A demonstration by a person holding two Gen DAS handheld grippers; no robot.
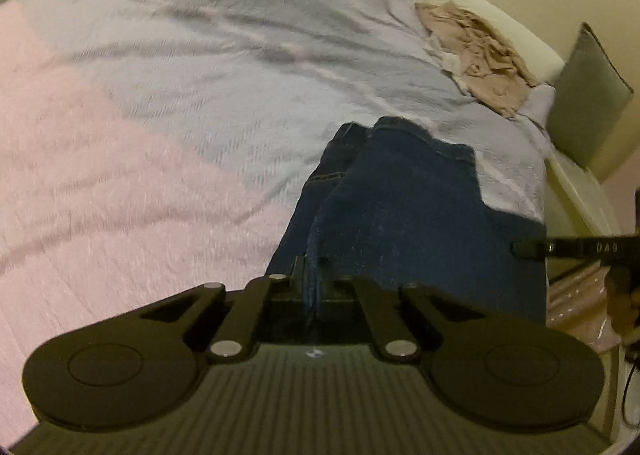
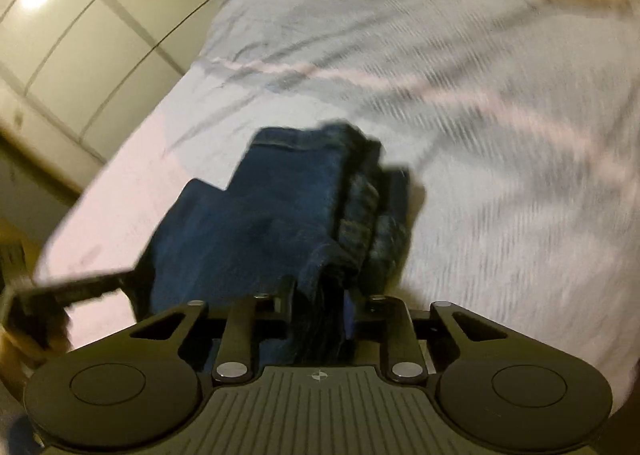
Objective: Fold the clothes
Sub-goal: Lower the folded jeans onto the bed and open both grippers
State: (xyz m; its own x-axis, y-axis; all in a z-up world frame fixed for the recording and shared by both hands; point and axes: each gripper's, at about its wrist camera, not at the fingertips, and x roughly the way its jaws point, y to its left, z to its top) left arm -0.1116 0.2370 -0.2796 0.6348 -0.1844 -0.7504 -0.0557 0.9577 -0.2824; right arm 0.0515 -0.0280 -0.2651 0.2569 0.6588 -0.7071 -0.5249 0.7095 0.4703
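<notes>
At the bottom centre of the left wrist view, the left gripper [image 1: 314, 275] has its fingers drawn together on a thin edge of the dark blue jeans [image 1: 400, 207]; the denim runs straight into the narrow slot between them. In the right wrist view the right gripper [image 2: 320, 295] is clamped on a thicker bunch of the same jeans [image 2: 272, 215], its fingers a little apart with several layers of cloth filling the gap. Each gripper shows in the other's view as a dark bar at the side of the frame, touching the outer edge of the denim.

The jeans lie on the bed [image 1: 160, 115], in the lower middle of both frames, near the bed's edge. They look already doubled: stacked layers and a seamed band show at their far end. I judge the fold to be well under way, with the held end yet to be laid down and smoothed.

Farther off, in the upper right of the left wrist view, a crumpled tan garment [image 1: 476, 55] sits on the bedcover, well apart from the jeans and plainly unfolded, so that piece remains.
</notes>
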